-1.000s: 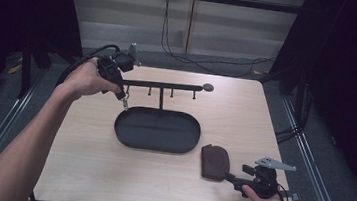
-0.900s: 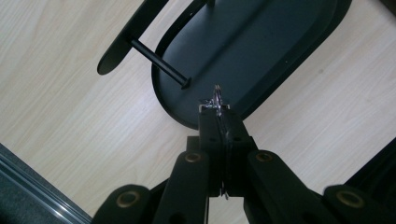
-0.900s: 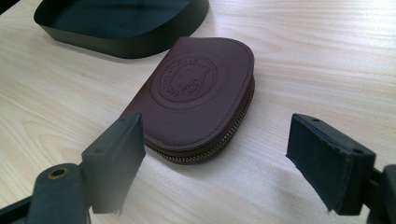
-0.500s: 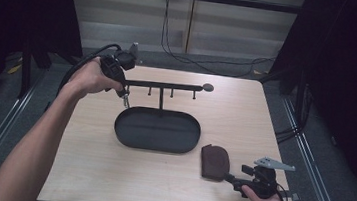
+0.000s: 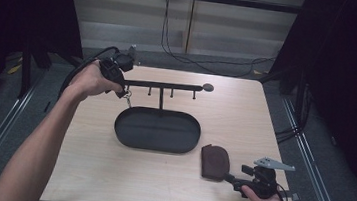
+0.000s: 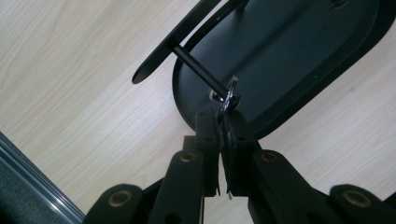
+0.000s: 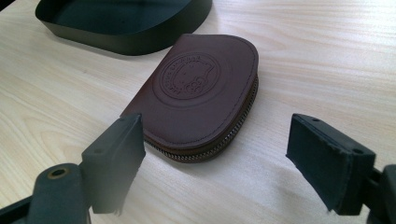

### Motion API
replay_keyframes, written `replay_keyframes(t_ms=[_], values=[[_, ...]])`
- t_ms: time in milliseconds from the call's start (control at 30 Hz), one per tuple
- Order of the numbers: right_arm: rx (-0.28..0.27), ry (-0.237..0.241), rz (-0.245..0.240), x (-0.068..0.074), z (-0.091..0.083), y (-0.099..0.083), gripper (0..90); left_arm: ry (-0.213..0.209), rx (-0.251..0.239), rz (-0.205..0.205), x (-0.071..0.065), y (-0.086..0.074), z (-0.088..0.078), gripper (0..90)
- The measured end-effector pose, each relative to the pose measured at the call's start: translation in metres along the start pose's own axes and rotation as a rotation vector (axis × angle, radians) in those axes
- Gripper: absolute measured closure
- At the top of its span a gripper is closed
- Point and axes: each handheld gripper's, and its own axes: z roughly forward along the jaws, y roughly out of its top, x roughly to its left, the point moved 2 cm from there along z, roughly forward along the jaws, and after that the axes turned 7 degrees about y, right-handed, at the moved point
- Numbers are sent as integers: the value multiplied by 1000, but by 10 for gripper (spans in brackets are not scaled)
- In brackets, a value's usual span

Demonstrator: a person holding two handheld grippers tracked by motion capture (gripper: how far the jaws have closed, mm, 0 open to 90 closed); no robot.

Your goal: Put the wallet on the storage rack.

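At the far left of the wooden table (image 5: 83, 171), my left gripper (image 5: 126, 92) hangs beside the end of a black key stand (image 5: 163, 85), its jaws pinched almost together on a small metal key ring (image 6: 229, 95). Seen along that gripper's own jaws, the ring sticks out from between the two pads and sits right against one of the stand's thin pegs (image 6: 201, 70); whether it is looped over the peg or only touching it I cannot tell. The jaws have just been easing apart by a hair, yet the ring is between them and the pads look pressed on it. Below the peg lies the stand's oval black tray (image 6: 299, 60), which from above occupies the middle of the table, with the stand's crossbar running level above its far rim and ending in a round knob (image 5: 208, 87). Near the front right corner, my right gripper (image 5: 231, 177) rests low over the table with its jaws spread wide and nothing between the pads. Just ahead of those open jaws lies a brown leather pouch (image 7: 201, 88), flat on the wood, a round emblem stamped in its top and a zip running around its curved edge. The pouch sits just beside the tray's near right end without touching it. My left forearm reaches in from the lower left; a cable trails from each gripper.
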Motion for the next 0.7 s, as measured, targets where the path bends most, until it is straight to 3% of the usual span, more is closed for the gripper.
replay_keyframes(t_ms=[400, 700], values=[[3, -1, 3, 0, 0, 0, 190, 11, -29, -14, 1, -11, 2, 751], [3, -2, 5, 0, 0, 0, 190, -45, -126, -70, 1, -28, -2, 610]])
